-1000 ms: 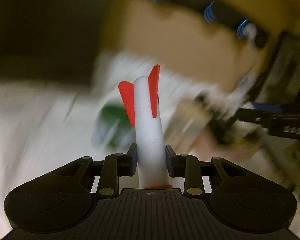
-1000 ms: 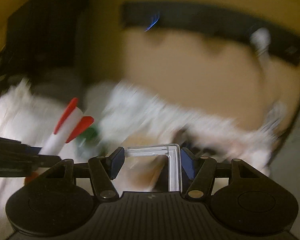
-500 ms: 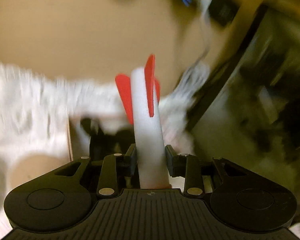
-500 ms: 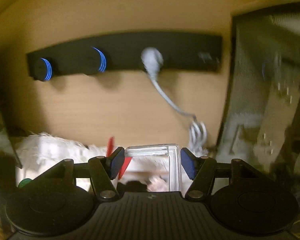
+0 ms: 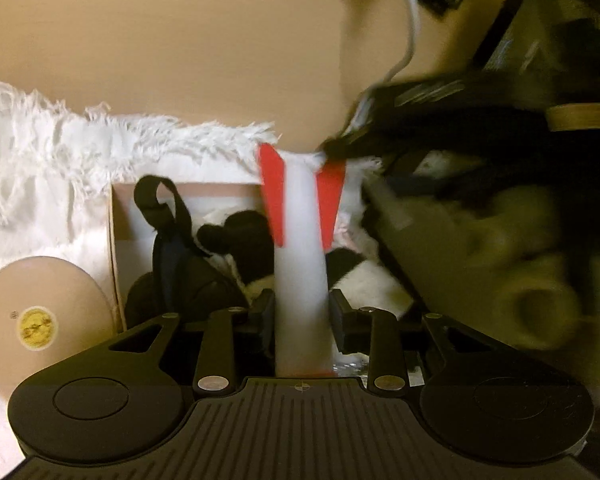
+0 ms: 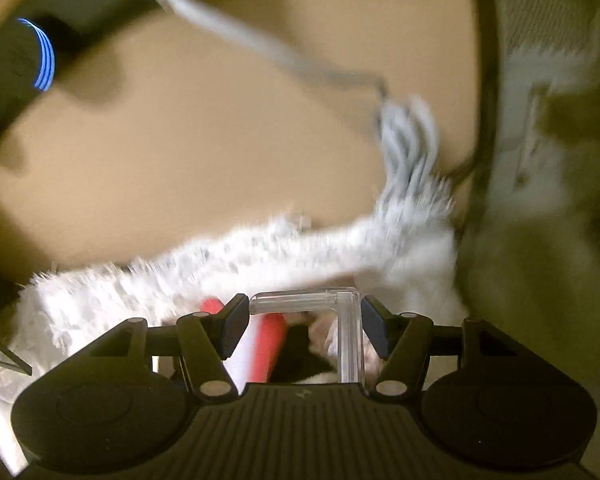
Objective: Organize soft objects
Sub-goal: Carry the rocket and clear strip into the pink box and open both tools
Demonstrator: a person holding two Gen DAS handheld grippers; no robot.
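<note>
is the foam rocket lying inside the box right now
No, the foam rocket is clamped upright in the left tongs, above the box.

Nothing can be read: the yellow round sticker (image 5: 38, 327) on the tan disc (image 5: 40, 312), lower left, is too blurred

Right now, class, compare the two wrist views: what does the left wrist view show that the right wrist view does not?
Only the left wrist view shows the open box holding black-and-white plush, a black strap, and a round disc with a yellow sticker. Only the right wrist view shows the clear L-shaped piece held in the right gripper, and a blue-ringed knob. Both show the white foam rocket with red fins, gripped by the left gripper, and the white fringed cloth.
</note>
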